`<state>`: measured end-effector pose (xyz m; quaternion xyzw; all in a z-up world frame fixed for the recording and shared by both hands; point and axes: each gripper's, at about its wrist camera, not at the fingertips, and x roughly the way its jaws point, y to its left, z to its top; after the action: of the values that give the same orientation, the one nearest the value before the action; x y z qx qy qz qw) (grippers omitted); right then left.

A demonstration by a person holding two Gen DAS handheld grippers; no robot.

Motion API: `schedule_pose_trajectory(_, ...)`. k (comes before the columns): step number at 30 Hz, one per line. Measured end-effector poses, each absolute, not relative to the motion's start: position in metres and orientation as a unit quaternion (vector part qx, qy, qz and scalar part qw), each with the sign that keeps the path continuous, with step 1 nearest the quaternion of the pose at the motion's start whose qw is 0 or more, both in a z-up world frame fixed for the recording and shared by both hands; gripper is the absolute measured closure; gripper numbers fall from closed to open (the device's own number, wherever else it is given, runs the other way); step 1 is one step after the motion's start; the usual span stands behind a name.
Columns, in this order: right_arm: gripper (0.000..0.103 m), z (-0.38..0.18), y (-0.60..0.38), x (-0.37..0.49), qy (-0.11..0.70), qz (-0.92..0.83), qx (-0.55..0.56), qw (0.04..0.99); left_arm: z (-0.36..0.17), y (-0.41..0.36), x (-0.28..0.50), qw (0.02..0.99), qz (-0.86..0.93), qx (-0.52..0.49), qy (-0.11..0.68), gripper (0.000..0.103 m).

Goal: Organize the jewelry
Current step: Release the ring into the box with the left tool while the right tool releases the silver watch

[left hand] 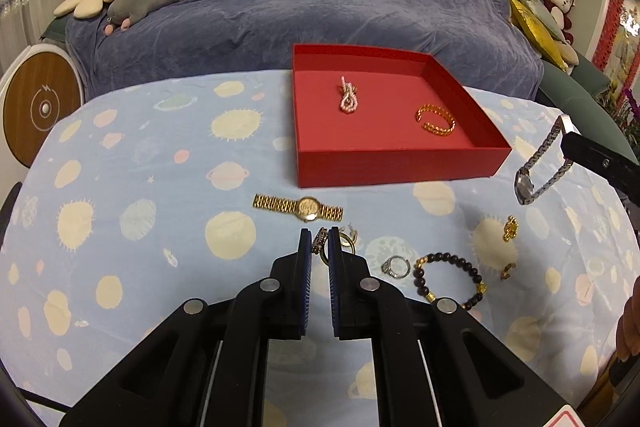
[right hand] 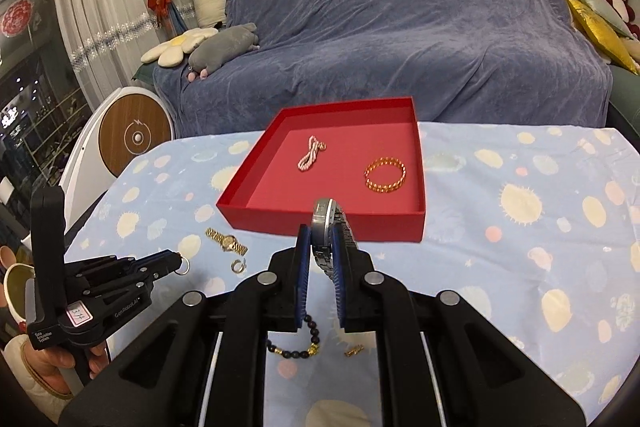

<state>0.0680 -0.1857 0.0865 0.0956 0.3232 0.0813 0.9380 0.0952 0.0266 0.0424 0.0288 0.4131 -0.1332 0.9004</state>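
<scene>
Planet-print tablecloth (left hand: 120, 155) | left gripper (left hand: 320, 247) clenched on ring (left hand: 321, 245) | right gripper (right hand: 320, 239) grasping silver watch (right hand: 325, 219), raised near red tray (right hand: 320, 219) | step: carrying | next: release both inside tray.

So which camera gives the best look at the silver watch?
The left wrist view: the silver watch dangles in full from the right gripper. The right wrist view shows only its case and some band, edge-on between the jaws.
</scene>
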Motion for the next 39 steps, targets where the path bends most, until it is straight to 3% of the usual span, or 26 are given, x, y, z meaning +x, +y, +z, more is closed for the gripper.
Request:
schedule_pose_trajectory(7, 0.093, 0.121, -0.197, 0.108, 0.3, 0.071, 0.087, 0.947, 0.077, 0.007, 0.126, 0.91, -0.146, 0.05, 0.386, 0.097)
schedule_pose_trajectory(13, 0.093, 0.116, -0.194, 0.151, 0.307, 0.074, 0.09, 0.945, 0.086, -0.013, 0.163, 0.915, -0.142, 0.064, 0.372, 0.097)
schedule_pose_trajectory(29, 0.093, 0.054, -0.181, 0.263, 0.352, 0.072, 0.118, 0.926, 0.034, -0.047, 0.267, 0.897, -0.122, 0.048, 0.421, 0.097)
schedule_pose_trajectory(36, 0.091, 0.019, -0.179, 0.269, 0.384, 0.08, 0.111, 0.913, 0.01, -0.045, 0.286, 0.888, -0.112, 0.038, 0.444, 0.096)
schedule_pose_trajectory(39, 0.088, 0.018, -0.18, 0.26, 0.393, 0.089, 0.107, 0.909, 0.012, -0.041, 0.282, 0.891, -0.11, 0.042, 0.438, 0.084)
